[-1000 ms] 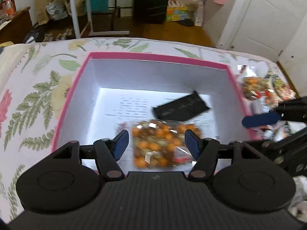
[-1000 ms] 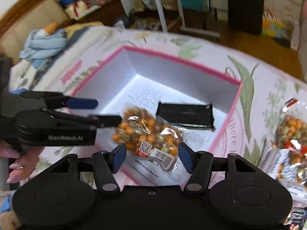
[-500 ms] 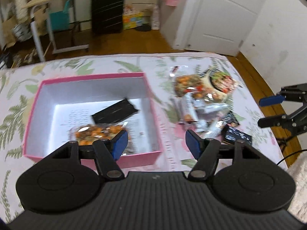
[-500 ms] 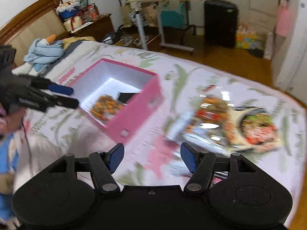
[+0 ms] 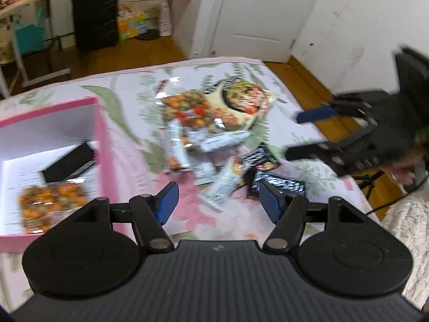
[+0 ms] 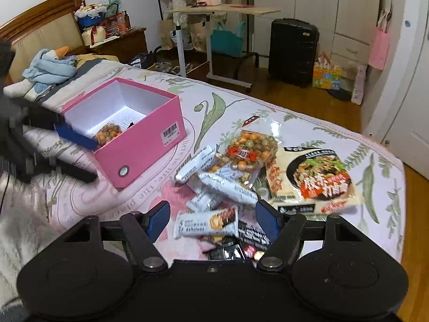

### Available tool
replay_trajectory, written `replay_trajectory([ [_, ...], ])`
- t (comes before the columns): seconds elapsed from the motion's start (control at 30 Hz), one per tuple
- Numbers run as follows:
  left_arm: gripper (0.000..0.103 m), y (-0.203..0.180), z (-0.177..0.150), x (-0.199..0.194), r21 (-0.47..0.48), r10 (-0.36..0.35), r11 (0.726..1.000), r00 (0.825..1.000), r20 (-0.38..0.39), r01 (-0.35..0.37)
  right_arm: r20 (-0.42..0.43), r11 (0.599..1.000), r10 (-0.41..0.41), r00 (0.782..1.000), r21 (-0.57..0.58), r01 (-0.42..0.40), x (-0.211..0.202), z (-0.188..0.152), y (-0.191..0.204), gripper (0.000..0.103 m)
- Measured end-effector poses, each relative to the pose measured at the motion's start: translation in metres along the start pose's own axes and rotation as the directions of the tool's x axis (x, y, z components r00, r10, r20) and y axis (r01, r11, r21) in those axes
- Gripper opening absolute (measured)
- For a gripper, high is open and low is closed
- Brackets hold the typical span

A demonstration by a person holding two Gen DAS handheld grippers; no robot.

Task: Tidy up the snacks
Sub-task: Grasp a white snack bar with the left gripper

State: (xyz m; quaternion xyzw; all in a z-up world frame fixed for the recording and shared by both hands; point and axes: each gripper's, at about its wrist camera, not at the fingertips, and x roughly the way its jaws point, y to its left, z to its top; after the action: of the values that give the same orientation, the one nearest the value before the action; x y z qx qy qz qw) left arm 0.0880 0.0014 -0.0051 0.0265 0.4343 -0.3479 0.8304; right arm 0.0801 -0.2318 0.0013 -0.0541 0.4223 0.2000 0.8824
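Note:
A pink box (image 6: 139,145) with a white inside stands on the flowered bedspread. It holds a bag of orange snack balls (image 5: 51,201) and a black packet (image 5: 68,163). A heap of snacks lies to its right: a second bag of snack balls (image 6: 249,153), a noodle packet (image 6: 313,177), several white bars (image 6: 206,222) and black packets (image 5: 278,185). My left gripper (image 5: 217,201) is open and empty above the near edge of the heap. My right gripper (image 6: 213,218) is open and empty over the white bars.
The bed's right edge (image 5: 321,134) drops to a wooden floor. A black suitcase (image 6: 293,51), a rolling desk (image 6: 222,10) and a white door (image 5: 262,16) stand beyond the bed. A blue cloth (image 6: 51,67) lies by the headboard.
Both grippers have left the box and swung right to the snack heap. The bag of snack balls stays in the box.

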Motion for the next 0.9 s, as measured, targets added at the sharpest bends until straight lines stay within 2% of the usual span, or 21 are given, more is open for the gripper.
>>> replay_trajectory([
  [0.1, 0.065, -0.007, -0.006, 0.028, 0.014, -0.019, 1.0, 1.0, 0.012, 0.018, -0.077, 0.998, 0.044, 0.996, 0.046, -0.041, 0.022, 0.02, -0.007, 0.075],
  [0.17, 0.065, -0.009, -0.009, 0.045, 0.017, -0.017, 1.0, 1.0, 0.024, 0.017, -0.088, 0.995, 0.082, 0.993, 0.061, -0.077, 0.037, 0.03, -0.01, 0.072],
  [0.27, 0.065, -0.009, -0.011, 0.079, 0.02, -0.001, 1.0, 1.0, 0.03, 0.0, -0.096, 0.998, 0.064, 0.993, -0.012, -0.066, 0.065, 0.032, -0.01, 0.063],
  [0.33, 0.064, -0.01, -0.012, 0.099, 0.042, 0.004, 0.999, 1.0, 0.022, -0.005, -0.125, 0.997, 0.054, 0.991, -0.045, -0.06, 0.082, 0.026, -0.012, 0.052],
  [0.4, 0.062, -0.009, -0.013, 0.116, 0.066, 0.012, 0.998, 1.0, 0.004, -0.012, -0.125, 0.996, 0.053, 0.991, -0.064, -0.061, 0.092, 0.019, -0.019, 0.049],
  [0.53, 0.062, -0.005, -0.016, 0.137, 0.074, -0.02, 0.997, 1.0, -0.022, 0.022, -0.091, 0.99, 0.114, 0.989, -0.076, -0.121, 0.101, 0.012, -0.034, 0.049],
  [0.63, 0.059, -0.002, -0.021, 0.147, 0.079, -0.014, 0.997, 0.999, -0.042, 0.018, -0.08, 0.984, 0.14, 0.987, -0.096, -0.148, 0.11, 0.007, -0.036, 0.05],
  [0.7, 0.059, -0.003, -0.025, 0.15, 0.098, -0.018, 0.995, 0.999, -0.046, 0.023, -0.085, 0.984, 0.112, 0.99, -0.127, -0.122, 0.118, 0.004, -0.032, 0.05],
  [0.77, 0.059, -0.01, -0.033, 0.154, 0.17, 0.014, 0.985, 1.0, -0.024, -0.009, -0.094, 0.98, 0.074, 0.993, -0.179, -0.09, 0.123, 0.001, -0.026, 0.052],
  [0.83, 0.059, -0.015, -0.038, 0.157, 0.219, 0.043, 0.975, 0.999, -0.005, -0.041, -0.091, 0.969, 0.039, 0.995, -0.239, -0.06, 0.125, -0.003, -0.021, 0.06],
  [0.9, 0.059, -0.016, -0.039, 0.163, 0.224, 0.057, 0.973, 0.998, 0.004, -0.057, -0.098, 0.962, 0.005, 0.995, -0.272, -0.032, 0.127, -0.006, -0.019, 0.061],
])
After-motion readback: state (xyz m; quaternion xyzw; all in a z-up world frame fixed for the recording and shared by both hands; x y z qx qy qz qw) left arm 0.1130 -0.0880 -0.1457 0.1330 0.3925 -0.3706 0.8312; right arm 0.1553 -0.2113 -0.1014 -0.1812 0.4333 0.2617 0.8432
